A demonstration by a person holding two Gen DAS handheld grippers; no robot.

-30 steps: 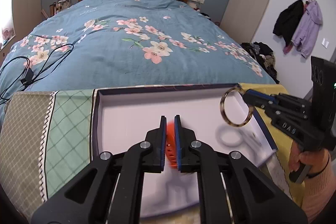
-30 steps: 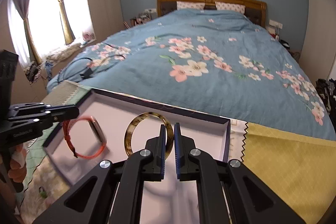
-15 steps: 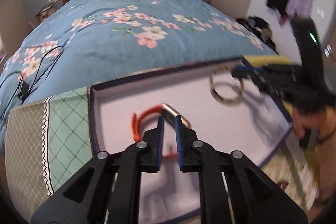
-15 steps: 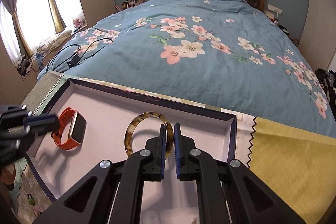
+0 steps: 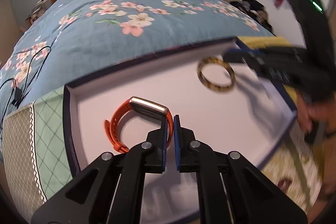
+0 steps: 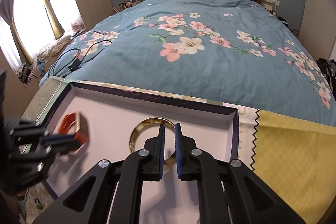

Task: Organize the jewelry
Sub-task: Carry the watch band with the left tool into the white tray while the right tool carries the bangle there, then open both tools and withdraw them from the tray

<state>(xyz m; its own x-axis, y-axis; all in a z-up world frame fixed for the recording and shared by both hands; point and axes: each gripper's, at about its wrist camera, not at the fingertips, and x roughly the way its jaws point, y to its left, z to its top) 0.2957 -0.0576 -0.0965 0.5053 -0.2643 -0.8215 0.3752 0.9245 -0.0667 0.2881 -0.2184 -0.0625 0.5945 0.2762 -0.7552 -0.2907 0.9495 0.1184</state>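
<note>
Jewelry tray, shallow, pale inside, dark rim, sits at foot of bed. Left hand-held gripper over tray's left half, jaws closed on strap of orange watch touching tray floor. Right hand-held gripper over tray's right half, jaws pinching rim of tortoiseshell bangle. Patterned cloths under tray.

The right gripper is motion-blurred in the left wrist view, as is the hand below it. In the right wrist view the left gripper is smeared and covers part of the orange watch. The tortoiseshell bangle is partly hidden behind the near fingers. The tray front edge is concealed.
</note>
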